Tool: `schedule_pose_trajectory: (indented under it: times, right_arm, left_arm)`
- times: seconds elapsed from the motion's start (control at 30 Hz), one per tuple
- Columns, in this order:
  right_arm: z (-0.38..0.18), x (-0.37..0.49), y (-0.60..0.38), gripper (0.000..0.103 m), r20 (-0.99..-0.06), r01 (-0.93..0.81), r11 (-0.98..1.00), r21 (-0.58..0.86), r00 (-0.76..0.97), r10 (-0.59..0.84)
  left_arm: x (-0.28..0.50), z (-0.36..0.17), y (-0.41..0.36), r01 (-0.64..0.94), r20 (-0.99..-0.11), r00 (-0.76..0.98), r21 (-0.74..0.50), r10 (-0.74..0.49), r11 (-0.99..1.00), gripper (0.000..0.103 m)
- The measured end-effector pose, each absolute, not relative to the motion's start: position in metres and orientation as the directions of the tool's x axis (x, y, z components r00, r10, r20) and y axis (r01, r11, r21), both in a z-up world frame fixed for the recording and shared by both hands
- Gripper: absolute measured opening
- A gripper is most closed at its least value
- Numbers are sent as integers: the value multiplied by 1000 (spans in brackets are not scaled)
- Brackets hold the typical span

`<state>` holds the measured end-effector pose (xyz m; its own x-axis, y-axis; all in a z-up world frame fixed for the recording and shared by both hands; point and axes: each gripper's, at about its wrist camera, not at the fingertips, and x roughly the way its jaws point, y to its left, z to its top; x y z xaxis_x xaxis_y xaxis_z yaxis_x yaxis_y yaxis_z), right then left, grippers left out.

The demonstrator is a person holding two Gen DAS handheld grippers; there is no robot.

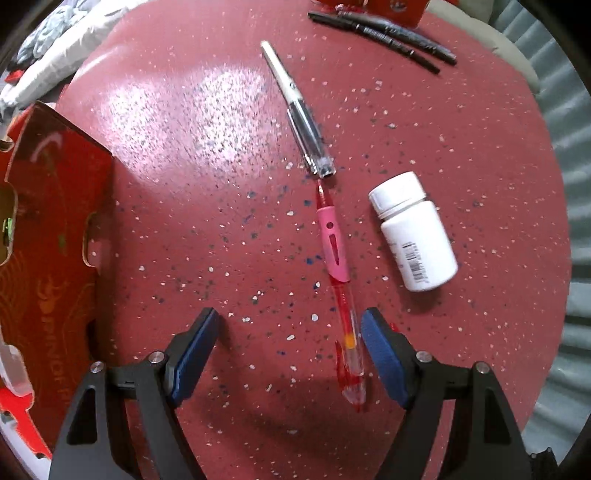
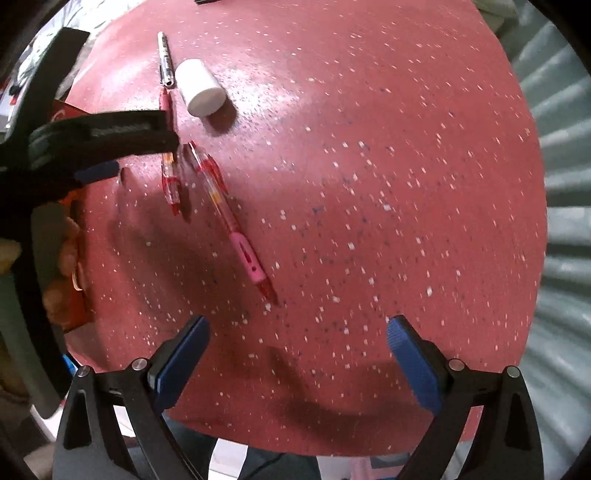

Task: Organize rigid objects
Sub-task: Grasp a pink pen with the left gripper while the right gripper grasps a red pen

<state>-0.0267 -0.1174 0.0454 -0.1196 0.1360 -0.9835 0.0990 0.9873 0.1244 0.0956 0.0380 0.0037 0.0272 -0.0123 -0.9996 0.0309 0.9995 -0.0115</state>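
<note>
Left gripper: the left gripper (image 1: 290, 328) is seen spread wide, low over the red speckled table (image 1: 184, 184); nothing is gripped, and a red pen with a pink grip (image 1: 334, 251) lies between the blue pads, just beside the right-hand pad (image 1: 382, 354).
Right gripper: the right gripper (image 2: 297, 343) is likewise held spread and empty, with a second red pen with a pink grip (image 2: 231, 218) lying ahead of it.
Loose items: a clear-and-white pen (image 1: 295, 107), a white pill bottle (image 1: 415, 230) on its side and two black pens (image 1: 384, 35) at the far edge are all seen on the table.
Container: a red cardboard box (image 1: 55, 221) stands at the left; its contents cannot be made out.
Progress: little can be judged done; every visible item is left to be sorted.
Step in hand: the nearest red pen is judged to be lined up for grasping.
</note>
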Motion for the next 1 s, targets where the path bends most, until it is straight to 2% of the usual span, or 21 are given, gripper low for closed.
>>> schedule_pose_trajectory:
  times: [0.07, 0.2, 0.37, 0.4, 0.43, 0.47, 0.57, 0.6, 0.67, 0.7, 0.77, 0.83, 0.87, 0.93, 0.97, 1.0]
  right_arm:
    - [44, -16, -113, 97, -985, 70, 990, 120, -114, 128]
    - [32, 6, -94, 97, -991, -6, 995, 99, -92, 98]
    - [12, 31, -67, 97, -997, -125, 990, 63, -59, 56]
    - [9, 35, -62, 93, -998, -153, 987, 50, -53, 42]
    - [6, 38, -57, 85, -998, -179, 983, 40, -49, 31]
    - [3, 40, -52, 85, -999, -211, 977, 17, -50, 6]
    - [6, 41, -46, 76, -1000, -245, 970, 3, -24, -3]
    - [7, 40, -45, 70, -1000, -247, 969, 1, -22, -5]
    - [10, 39, -41, 46, -1000, -260, 966, 4, -20, -1]
    - [14, 40, -38, 10, -1000, -279, 960, 8, -21, 2]
    - [15, 39, -37, 11, -999, -294, 956, 12, -42, 0]
    - [17, 35, -41, 11, -997, -250, 967, 49, -64, 33]
    - [21, 34, -47, 11, -997, -229, 972, 55, -59, 42]
    - [30, 29, -58, 11, -996, -183, 980, 75, -51, 66]
    - [34, 29, -62, 11, -995, -159, 983, 91, -48, 85]
    - [41, 27, -70, 11, -994, -138, 985, 105, -41, 100]
  left_arm:
    - [96, 4, 36, 41, -999, 44, -2, -4, 999, 85]
    - [95, 2, 42, 36, -995, 79, 59, 56, 998, 96]
    - [95, -1, 54, -13, -997, 68, 41, 41, 999, 99]
    - [93, -3, 59, -14, -997, 71, 40, 41, 999, 100]
    - [91, -3, 61, -14, -996, 75, 42, 42, 999, 100]
    - [90, -3, 59, -12, -996, 80, 48, 49, 999, 100]
    - [86, -6, 47, -3, -994, 93, 60, 60, 998, 100]
    - [87, -6, 47, -5, -994, 91, 59, 59, 998, 100]
    - [85, -5, 48, -9, -995, 84, 51, 51, 999, 98]
    - [85, -5, 47, -7, -996, 83, 46, 46, 999, 95]
    - [84, -2, 43, 0, -997, 78, 26, 26, 1000, 88]
    - [85, 4, 34, 8, -998, 64, -9, -10, 1000, 70]
    - [86, 6, 28, 27, -998, 59, -9, -11, 1000, 65]
    - [86, 8, 16, 76, -998, 54, -17, -21, 997, 39]
    - [86, 10, 10, 103, -999, 49, -15, -20, 995, 31]
    - [85, 10, 3, 137, -999, 28, -33, -37, 990, 10]
